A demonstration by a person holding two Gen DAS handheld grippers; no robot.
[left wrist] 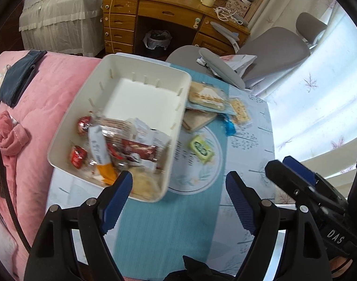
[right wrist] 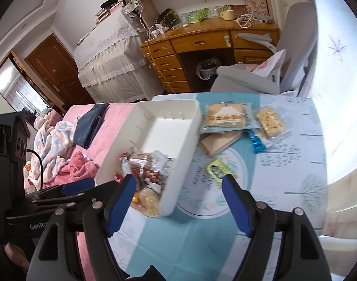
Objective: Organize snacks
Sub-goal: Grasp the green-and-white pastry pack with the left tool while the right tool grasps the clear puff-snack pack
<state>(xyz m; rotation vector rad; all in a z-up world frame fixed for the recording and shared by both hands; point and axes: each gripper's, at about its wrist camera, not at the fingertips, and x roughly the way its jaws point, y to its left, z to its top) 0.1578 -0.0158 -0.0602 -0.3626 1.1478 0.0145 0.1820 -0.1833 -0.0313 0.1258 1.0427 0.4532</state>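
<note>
A white bin (left wrist: pixel 140 75) is seen on the table (left wrist: pixel 248 121), its near end filled with wrapped snacks (left wrist: pixel 122 145). Just beside the bin's right wall lie a green packet (left wrist: pixel 201 149) and a stack of biscuit packs (left wrist: pixel 207 98). The left gripper (left wrist: pixel 178 199) and right gripper (right wrist: pixel 178 201) are held above the table, jaws apart and empty.

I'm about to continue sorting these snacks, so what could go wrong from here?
1. The white bin sits at the table's edge beside the pink bed; a nudge might tip it off.
2. Its snacks are piled at the near end, so additions could spill.
3. The green packet lies flat; open jaws of the right gripper may slide it rather than grip.
</note>
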